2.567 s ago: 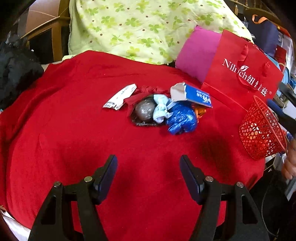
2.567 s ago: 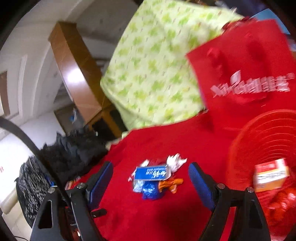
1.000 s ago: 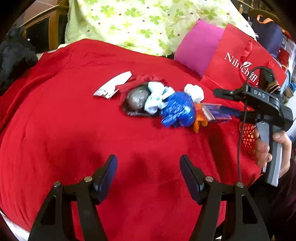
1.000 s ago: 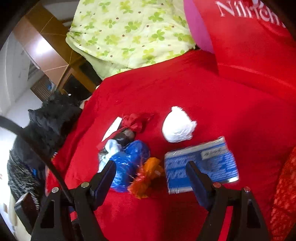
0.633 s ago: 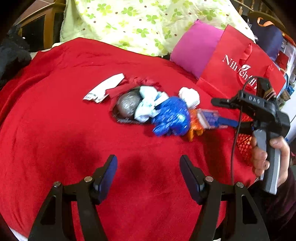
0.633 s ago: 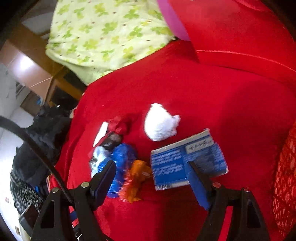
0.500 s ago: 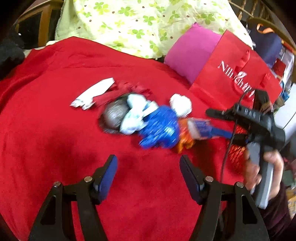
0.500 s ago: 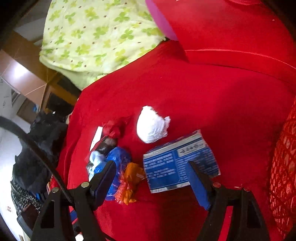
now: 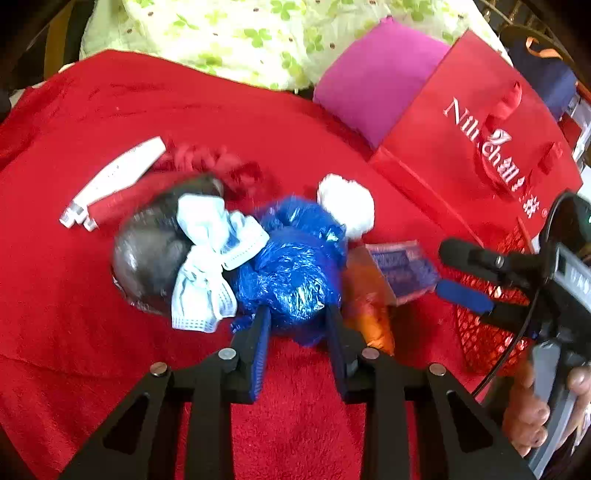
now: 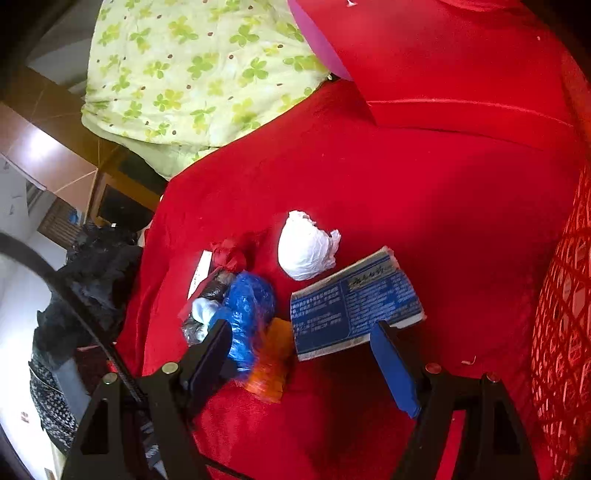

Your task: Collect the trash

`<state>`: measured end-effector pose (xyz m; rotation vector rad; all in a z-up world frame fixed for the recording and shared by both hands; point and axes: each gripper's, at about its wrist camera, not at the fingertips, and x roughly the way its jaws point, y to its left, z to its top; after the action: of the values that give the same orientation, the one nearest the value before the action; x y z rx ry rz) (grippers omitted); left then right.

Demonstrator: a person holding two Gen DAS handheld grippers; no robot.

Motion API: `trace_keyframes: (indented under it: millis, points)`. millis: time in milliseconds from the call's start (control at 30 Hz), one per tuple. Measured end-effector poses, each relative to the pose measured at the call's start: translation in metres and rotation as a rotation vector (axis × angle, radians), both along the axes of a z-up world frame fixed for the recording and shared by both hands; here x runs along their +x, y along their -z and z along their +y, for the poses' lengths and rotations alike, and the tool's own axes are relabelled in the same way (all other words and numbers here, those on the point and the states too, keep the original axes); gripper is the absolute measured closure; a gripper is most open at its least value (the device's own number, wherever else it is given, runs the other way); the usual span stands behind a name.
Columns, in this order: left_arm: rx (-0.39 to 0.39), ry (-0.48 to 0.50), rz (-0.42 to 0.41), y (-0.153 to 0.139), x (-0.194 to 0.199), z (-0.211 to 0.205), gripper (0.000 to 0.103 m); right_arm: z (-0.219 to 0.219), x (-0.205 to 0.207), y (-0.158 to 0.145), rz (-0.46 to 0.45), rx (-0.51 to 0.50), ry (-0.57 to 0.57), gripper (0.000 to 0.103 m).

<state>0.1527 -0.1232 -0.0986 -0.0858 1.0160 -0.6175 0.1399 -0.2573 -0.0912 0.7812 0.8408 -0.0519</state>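
Observation:
A heap of trash lies on the red blanket (image 9: 92, 350): a crumpled blue plastic bag (image 9: 291, 266), a light blue face mask (image 9: 210, 258), a dark grey bag (image 9: 147, 254), a white paper wad (image 9: 347, 206), an orange wrapper (image 9: 369, 302), a flat blue carton (image 10: 354, 302) and a white tube (image 9: 114, 181). My left gripper (image 9: 297, 321) has closed around the near edge of the blue bag. My right gripper (image 10: 301, 354) is open, its fingers either side of the blue carton and orange wrapper (image 10: 269, 362). The right gripper also shows in the left wrist view (image 9: 469, 277).
A red mesh basket (image 9: 487, 325) stands at the right edge of the blanket, also in the right wrist view (image 10: 561, 332). Behind it stand a red paper bag (image 9: 480, 140) and a magenta cushion (image 9: 376, 77). A green-patterned quilt (image 9: 240, 33) lies at the back.
My left gripper has moved forward to the blue bag and its jaws have narrowed onto it. My right gripper has come down toward the blue carton and stays open.

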Motion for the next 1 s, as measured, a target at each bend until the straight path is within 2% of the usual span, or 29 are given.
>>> trace_keyframes:
  millis: [133,167,200,500,600,633,667,733,900,1000]
  points:
    - [-0.033,0.007,0.018,0.004,-0.007,0.005,0.083,-0.002,0.001,0.002,-0.014,0.063,-0.017,0.023]
    - [-0.039,0.009,0.021,0.005,-0.009,0.007,0.094,-0.001,0.002,0.002,-0.004,0.053,-0.014,0.023]
    - [-0.043,0.012,0.026,0.004,-0.011,0.009,0.097,0.000,0.003,0.003,0.008,0.032,-0.007,0.023]
    - [-0.075,0.019,-0.009,-0.009,-0.033,0.029,0.098,0.000,0.003,0.005,0.025,-0.001,0.035,0.023]
    - [-0.066,0.012,-0.041,-0.019,-0.029,0.025,0.092,0.000,0.006,0.007,0.042,-0.018,0.060,0.023]
    - [-0.070,0.015,-0.041,-0.020,-0.026,0.022,0.083,-0.001,0.007,0.007,0.044,-0.021,0.075,0.023]
    - [-0.069,0.014,-0.042,-0.021,-0.025,0.020,0.069,-0.001,0.008,0.008,0.050,-0.030,0.096,0.023]
    - [-0.070,0.013,-0.038,-0.021,-0.018,0.013,0.051,-0.002,0.012,0.009,0.067,-0.050,0.130,0.023]
    - [-0.035,0.011,-0.065,-0.024,-0.004,-0.008,0.049,-0.007,0.018,0.008,0.058,-0.035,0.158,0.023]
    - [0.084,0.019,-0.090,-0.017,0.005,-0.032,0.049,-0.011,0.021,0.012,0.075,-0.029,0.158,0.023]
